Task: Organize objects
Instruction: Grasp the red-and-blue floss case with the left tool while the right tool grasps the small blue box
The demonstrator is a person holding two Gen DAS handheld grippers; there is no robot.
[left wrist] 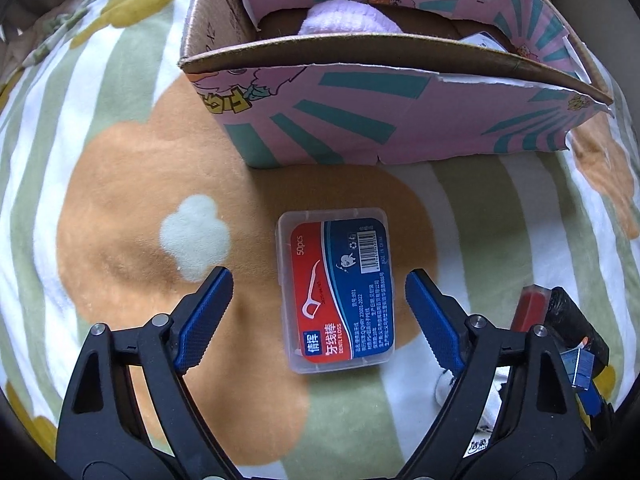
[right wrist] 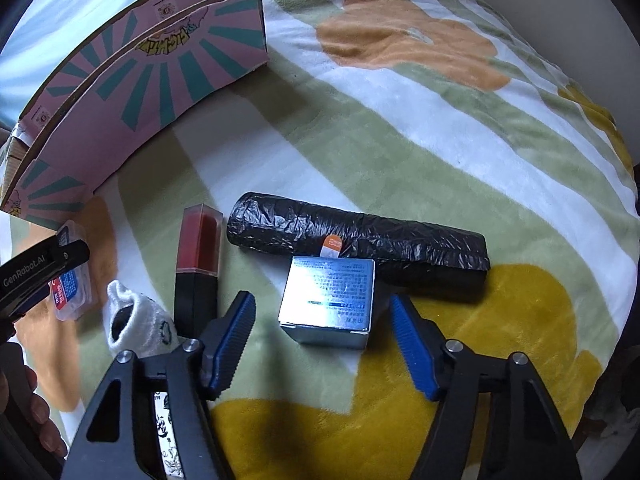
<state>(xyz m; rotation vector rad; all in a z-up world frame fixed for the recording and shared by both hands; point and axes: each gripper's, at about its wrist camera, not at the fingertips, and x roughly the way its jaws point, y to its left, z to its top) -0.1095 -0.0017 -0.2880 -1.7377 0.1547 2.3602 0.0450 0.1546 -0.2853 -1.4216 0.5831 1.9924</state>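
Note:
A clear dental floss box (left wrist: 338,288) with a red and blue label lies flat on the blanket. My left gripper (left wrist: 319,290) is open, one blue finger on each side of it, not touching. Behind it stands a pink cardboard box (left wrist: 360,120) holding a lilac cloth (left wrist: 348,20). My right gripper (right wrist: 322,312) is open around the near end of a silver-blue carton (right wrist: 330,304). Past the carton lies a black bag roll (right wrist: 360,240). A red lipstick (right wrist: 198,264) and a white sock (right wrist: 136,320) lie to its left.
Everything rests on a soft striped blanket (right wrist: 400,128) with orange and yellow patches. The pink cardboard box (right wrist: 140,72) stands at the far left in the right wrist view, near the dental floss box (right wrist: 70,280) and the left gripper's arm (right wrist: 40,268). A hand (right wrist: 36,416) shows at lower left.

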